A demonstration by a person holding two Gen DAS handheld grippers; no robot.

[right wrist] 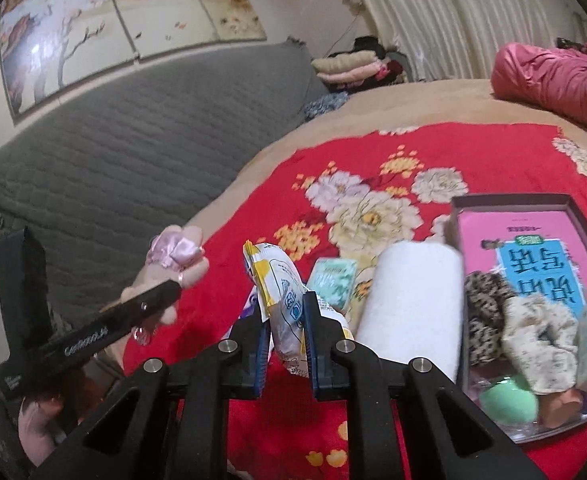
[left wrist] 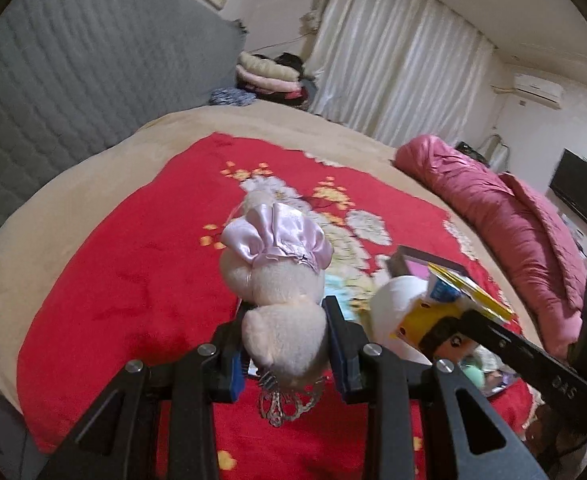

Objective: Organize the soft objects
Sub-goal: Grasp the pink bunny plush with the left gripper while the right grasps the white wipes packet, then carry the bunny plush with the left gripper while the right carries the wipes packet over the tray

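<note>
Between the blue pads of my left gripper (left wrist: 285, 340) sits a pale plush toy (left wrist: 281, 304) in a pink satin frill, lifted above the red flowered blanket (left wrist: 133, 280), while my right gripper (right wrist: 287, 334) is clamped on a yellow-and-white soft packet (right wrist: 283, 300) near the open box (right wrist: 509, 200). That box already holds a green sponge (right wrist: 509, 404), two scrunchies and small packs, so I judge the job partly done: both held things, the white roll (right wrist: 409, 300) and a mint packet (right wrist: 333, 280) remain outside. Large upside-down characters cover the box's blue label; I cannot read them or the packet's print.
</note>
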